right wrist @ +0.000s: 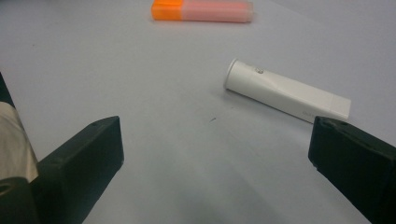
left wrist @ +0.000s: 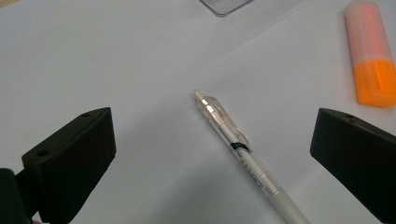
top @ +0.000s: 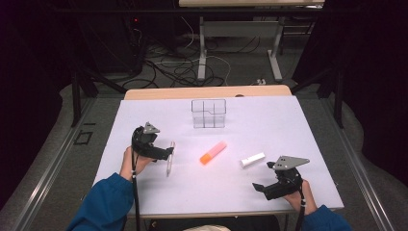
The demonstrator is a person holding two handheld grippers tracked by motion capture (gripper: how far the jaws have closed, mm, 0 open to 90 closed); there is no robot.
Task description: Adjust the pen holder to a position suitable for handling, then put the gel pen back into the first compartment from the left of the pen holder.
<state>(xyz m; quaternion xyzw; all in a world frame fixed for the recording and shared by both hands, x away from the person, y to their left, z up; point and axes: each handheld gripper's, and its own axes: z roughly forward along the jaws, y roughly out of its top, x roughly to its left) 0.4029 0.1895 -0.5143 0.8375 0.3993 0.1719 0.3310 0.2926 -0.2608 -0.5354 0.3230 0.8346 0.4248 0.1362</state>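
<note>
Spread wide, the fingers of the left gripper (top: 166,155) hover over a clear pen (left wrist: 245,156) that lies flat between them on the white tabletop (top: 269,120) — untouched. Fingers of the right gripper (top: 262,179) stand just as wide apart and hold nothing, with a white tube (right wrist: 285,91) lying just beyond them. Farther out rests an orange highlighter (top: 212,152) between pen and tube, and beyond it — near the tabletop's far edge — a clear divided organizer (top: 208,113).
</note>
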